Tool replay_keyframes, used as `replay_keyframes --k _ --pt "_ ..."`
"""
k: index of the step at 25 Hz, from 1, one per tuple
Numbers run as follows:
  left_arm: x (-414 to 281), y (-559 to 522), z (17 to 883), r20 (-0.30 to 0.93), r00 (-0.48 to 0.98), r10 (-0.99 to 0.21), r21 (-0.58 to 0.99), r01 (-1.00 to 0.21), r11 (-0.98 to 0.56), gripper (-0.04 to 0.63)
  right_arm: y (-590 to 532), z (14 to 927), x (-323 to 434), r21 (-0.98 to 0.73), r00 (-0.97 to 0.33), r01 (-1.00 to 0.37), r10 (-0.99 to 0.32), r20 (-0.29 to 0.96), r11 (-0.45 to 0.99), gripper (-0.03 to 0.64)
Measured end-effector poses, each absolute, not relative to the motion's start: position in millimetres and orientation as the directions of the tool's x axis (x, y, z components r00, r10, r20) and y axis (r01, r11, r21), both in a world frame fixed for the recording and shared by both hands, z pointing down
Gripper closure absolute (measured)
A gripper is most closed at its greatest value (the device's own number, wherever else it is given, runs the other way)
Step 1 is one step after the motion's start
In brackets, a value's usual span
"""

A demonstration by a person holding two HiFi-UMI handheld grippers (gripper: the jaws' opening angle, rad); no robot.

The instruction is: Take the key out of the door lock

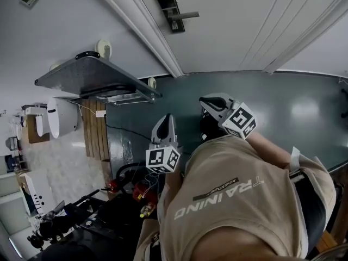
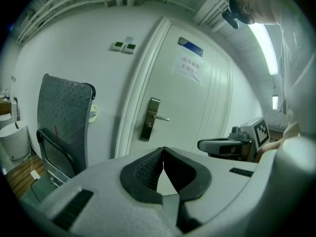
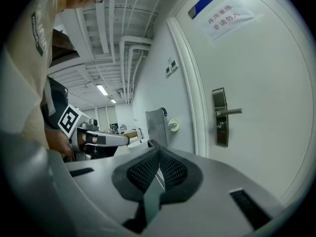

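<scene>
Door: white panelled door (image 2: 197,102), filling the centre and right of the left gripper view.
Lock: long dark metal lock plate (image 3: 219,117) on the door, right of centre in the right gripper view. Its long axis runs up and down the frame, and its lever handle (image 3: 231,112) points toward the right edge.
Key: a small stub (image 3: 220,127) sits on the plate just under the lever. It is too small to tell its shape or which way it points.
Left hand-held gripper (image 2: 163,151): jaws closed tip to tip with nothing between them. It is aimed at the door and well apart from the lock.
Right hand-held gripper (image 3: 157,156): pads pressed together and empty, also well apart from the lock.
Head view: both grippers sit mid-frame over the grey-green floor (image 1: 283,107), the lock at top centre.
Trolley: grey metal platform trolley (image 2: 64,117), stood upright against the wall left of the door.
</scene>
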State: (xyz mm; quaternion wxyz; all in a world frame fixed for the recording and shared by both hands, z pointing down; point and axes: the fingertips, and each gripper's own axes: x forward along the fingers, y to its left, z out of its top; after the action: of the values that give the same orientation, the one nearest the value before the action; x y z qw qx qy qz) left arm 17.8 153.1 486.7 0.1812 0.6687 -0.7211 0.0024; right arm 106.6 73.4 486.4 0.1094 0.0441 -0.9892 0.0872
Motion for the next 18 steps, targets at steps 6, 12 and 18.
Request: replay_keyframes --k 6,12,18 --pt "-23 118 496 0.344 -0.026 -0.938 0.221 -0.969 0.108 0.586 32 493 51 -0.221 -0.978 -0.093 -0.047 0.205 0.971 0.603" --pt "-52 29 471 0.324 0.050 -0.945 0.162 -0.987 0.004 0.586 -34 499 -2 -0.248 -0.981 -0.081 -0.034 0.191 0.965 0.603" --pt "-81 -30 449 0.296 0.070 -0.953 0.106 -0.994 -0.040 0.586 -71 494 -38 -0.238 -0.984 -0.040 0.003 0.178 0.971 0.602"
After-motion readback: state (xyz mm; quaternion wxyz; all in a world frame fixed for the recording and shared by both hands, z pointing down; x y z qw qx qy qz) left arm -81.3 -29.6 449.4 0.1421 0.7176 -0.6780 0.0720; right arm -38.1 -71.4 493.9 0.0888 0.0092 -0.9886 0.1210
